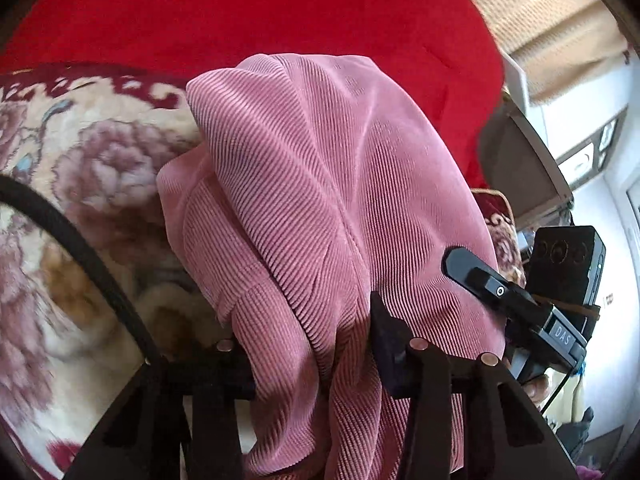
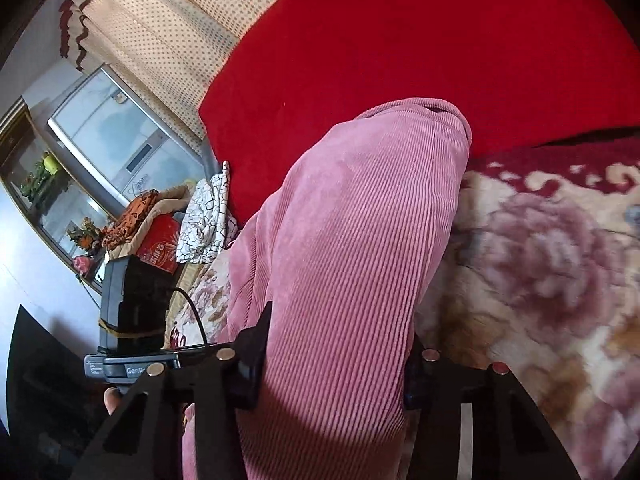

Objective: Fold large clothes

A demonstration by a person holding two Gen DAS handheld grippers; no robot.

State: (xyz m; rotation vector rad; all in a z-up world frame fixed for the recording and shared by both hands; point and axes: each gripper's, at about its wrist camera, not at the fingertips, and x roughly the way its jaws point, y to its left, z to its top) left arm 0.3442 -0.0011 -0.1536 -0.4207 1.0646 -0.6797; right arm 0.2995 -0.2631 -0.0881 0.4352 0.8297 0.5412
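A pink corduroy garment (image 1: 312,184) hangs bunched in front of the left wrist camera, above a floral blanket (image 1: 80,168). My left gripper (image 1: 312,364) is shut on a fold of its cloth, which drapes down between the fingers. In the right wrist view the same pink garment (image 2: 352,248) runs away from the camera as a long folded length. My right gripper (image 2: 332,376) is shut on it. The right gripper also shows in the left wrist view (image 1: 488,280), at the garment's right side. The left gripper's body shows at the left of the right wrist view (image 2: 132,312).
A red cover (image 1: 280,12) lies behind the garment, also in the right wrist view (image 2: 420,40). The floral blanket (image 2: 552,248) spreads below. A dotted beige curtain (image 2: 160,32), a cabinet (image 2: 104,128) and a pile of cloths and a red box (image 2: 168,228) stand off to the side.
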